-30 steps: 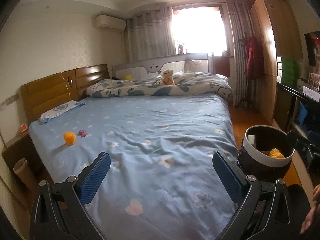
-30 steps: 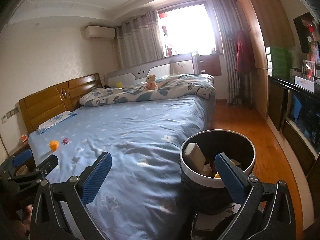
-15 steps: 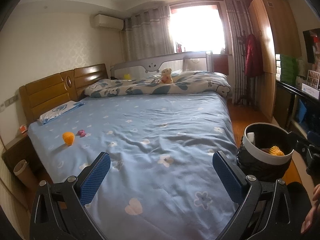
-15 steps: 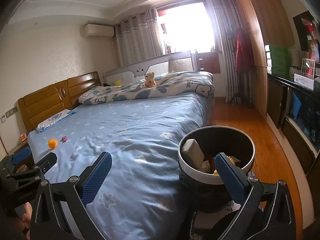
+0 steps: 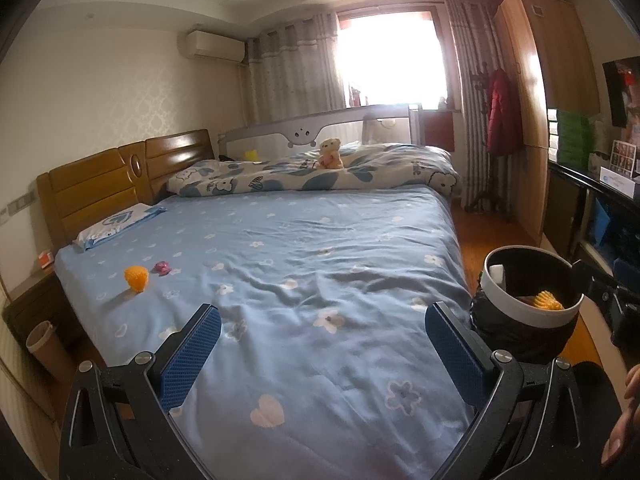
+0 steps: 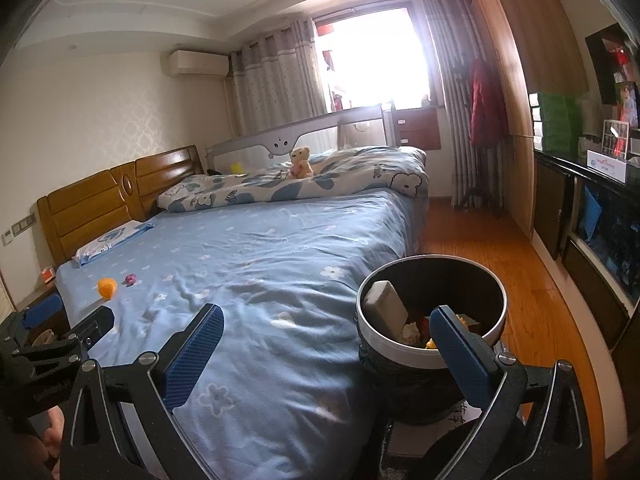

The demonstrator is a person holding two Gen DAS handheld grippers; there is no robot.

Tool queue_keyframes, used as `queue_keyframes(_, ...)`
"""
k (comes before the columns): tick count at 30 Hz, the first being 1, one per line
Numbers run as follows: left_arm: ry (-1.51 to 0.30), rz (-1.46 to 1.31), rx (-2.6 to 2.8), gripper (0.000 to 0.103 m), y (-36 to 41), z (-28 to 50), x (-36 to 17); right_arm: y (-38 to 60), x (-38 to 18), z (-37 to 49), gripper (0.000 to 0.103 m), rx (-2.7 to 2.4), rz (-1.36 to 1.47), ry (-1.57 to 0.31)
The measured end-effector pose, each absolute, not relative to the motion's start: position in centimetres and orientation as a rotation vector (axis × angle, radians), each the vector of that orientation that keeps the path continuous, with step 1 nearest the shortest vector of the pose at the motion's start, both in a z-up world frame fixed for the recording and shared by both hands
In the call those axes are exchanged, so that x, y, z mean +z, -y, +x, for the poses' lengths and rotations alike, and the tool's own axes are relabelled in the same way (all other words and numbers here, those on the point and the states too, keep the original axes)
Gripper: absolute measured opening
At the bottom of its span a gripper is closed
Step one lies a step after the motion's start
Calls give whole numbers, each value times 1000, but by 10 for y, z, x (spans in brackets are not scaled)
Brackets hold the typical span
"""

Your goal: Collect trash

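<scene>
While both claws gape, orange scrap (image 5: 136,278) sits beside pink wrapper (image 5: 163,267).

Bright daylight pours in through the window (image 5: 390,62) at the top middle of both pictures — it is so bright there that it is all white and nothing outside shows. The glow spills onto the curtains (image 5: 296,64) beside it. The bed (image 5: 304,264) is softly lit, with gentle shadows in the wrinkles. The wooden floor (image 6: 516,264) on the right shines orange. The bottom of each picture is darker. The corners are black and rounded, and straight lines bend near the edges — a fisheye look. The middle is fairly sharp; the edges are a bit blurry.
</scene>
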State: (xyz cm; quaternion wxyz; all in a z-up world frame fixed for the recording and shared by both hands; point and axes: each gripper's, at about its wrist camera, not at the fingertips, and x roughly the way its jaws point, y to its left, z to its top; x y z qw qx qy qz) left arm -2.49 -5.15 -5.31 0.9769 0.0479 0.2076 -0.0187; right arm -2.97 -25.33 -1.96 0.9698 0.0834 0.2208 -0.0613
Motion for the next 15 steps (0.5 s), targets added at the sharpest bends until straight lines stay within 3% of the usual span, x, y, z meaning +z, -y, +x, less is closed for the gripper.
queue_keyframes(15,-430,95,-51,103,48,-24,-51,252,-20,-30,103,-122,170,-449)
